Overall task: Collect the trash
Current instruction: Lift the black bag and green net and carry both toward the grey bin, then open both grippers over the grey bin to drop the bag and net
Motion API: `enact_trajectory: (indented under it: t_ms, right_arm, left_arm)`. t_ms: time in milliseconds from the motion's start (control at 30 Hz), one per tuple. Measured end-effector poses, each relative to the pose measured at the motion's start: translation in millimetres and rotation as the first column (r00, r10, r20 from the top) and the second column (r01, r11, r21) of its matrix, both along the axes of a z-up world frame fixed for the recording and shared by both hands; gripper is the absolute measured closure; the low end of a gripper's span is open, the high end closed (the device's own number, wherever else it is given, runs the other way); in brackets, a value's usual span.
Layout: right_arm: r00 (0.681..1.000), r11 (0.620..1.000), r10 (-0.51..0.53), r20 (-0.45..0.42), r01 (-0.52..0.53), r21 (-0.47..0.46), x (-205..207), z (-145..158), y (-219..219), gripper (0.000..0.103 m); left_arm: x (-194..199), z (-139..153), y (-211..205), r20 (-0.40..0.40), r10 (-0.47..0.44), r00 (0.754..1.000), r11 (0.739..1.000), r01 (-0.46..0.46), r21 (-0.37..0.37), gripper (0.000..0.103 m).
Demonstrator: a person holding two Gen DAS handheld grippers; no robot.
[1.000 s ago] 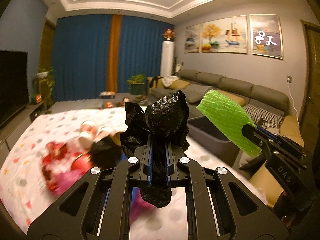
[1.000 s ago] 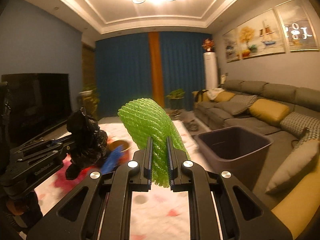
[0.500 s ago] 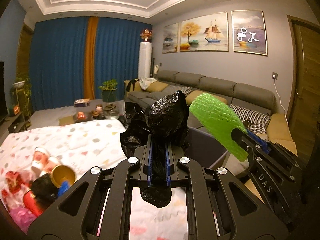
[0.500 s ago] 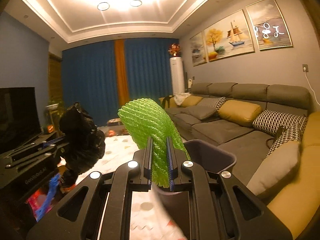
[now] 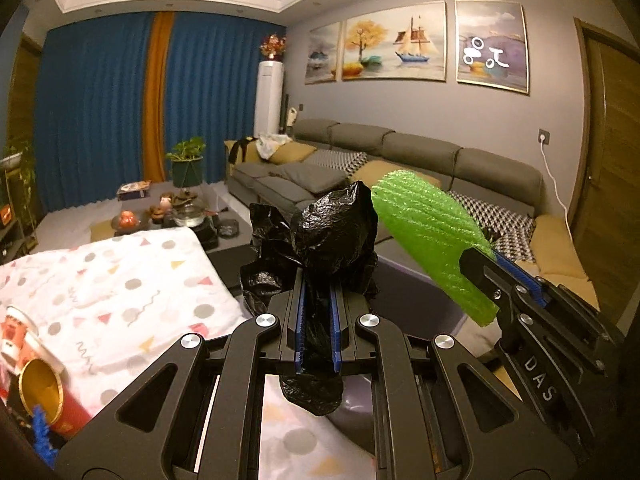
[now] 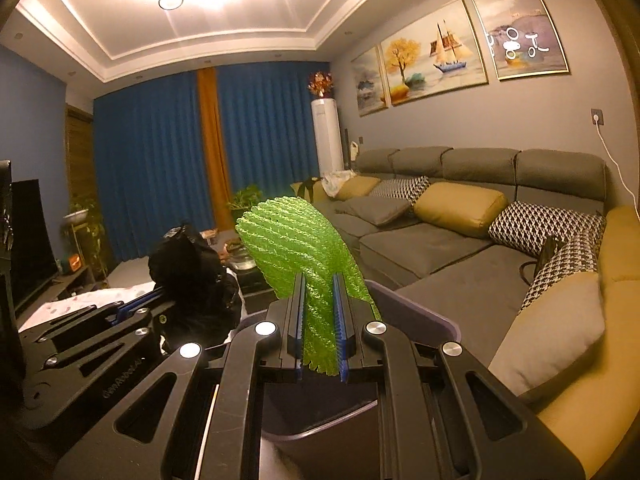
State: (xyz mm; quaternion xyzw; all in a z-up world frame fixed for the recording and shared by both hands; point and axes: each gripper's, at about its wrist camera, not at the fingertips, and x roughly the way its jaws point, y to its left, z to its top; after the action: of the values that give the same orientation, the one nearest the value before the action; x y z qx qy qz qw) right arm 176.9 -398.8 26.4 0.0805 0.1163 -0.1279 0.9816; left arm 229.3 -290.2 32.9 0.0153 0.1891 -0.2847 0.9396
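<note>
My left gripper (image 5: pixel 317 280) is shut on a crumpled black plastic bag (image 5: pixel 332 232), which bulges above the fingers and hangs below them. My right gripper (image 6: pixel 320 280) is shut on a green foam fruit net (image 6: pixel 296 236) that stands up from the fingers. Each wrist view shows the other gripper beside it: the green net (image 5: pixel 428 232) to the right, the black bag (image 6: pixel 192 276) to the left. A dark purple-grey bin (image 6: pixel 416 316) sits right under and ahead of both grippers, its rim (image 5: pixel 404 272) partly hidden behind the bag.
A table with a white patterned cloth (image 5: pixel 120 280) lies to the left, with paper cups (image 5: pixel 24 336) and a gold-lined can (image 5: pixel 40 392) at its near edge. A grey sofa (image 6: pixel 460 248) with cushions runs along the right. A low tea table (image 5: pixel 176 216) stands farther back.
Both grippers have swung right, away from the cluttered table and over to the bin. The bin has come close under the fingers. The bag and the net stay gripped.
</note>
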Motion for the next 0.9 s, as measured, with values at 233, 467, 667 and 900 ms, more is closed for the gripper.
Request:
enact_trajectory:
  t_ms: [233,467,667,900]
  right_arm:
    - [0.999,1.000,-0.012,-0.032,0.012,0.011,21.9,-8.3,-15.3,0.089]
    - [0.999,1.000,-0.012,-0.053,0.013,0.025,34.3,-12.8,-20.7,0.088]
    - [0.998,0.999,-0.004,-0.067,0.006,0.037,43.8,-15.1,-25.8,0.087]
    - [0.998,0.999,-0.005,-0.069,0.007,0.043,46.8,-13.0,-31.6,0.078]
  left_arm:
    - [25.9,-16.8,-19.8,-0.035,-0.009,0.999,1.000,0.010,0.024,0.093]
    - [41.6,-25.4,-30.7,-0.053,-0.007,0.999,0.999,0.009,0.046,0.093]
    - [53.6,-33.4,-33.2,-0.087,-0.007,0.996,0.999,0.011,0.050,0.092]
    - [58.7,-33.7,-38.0,-0.099,-0.023,0.995,0.998,0.029,0.056,0.090]
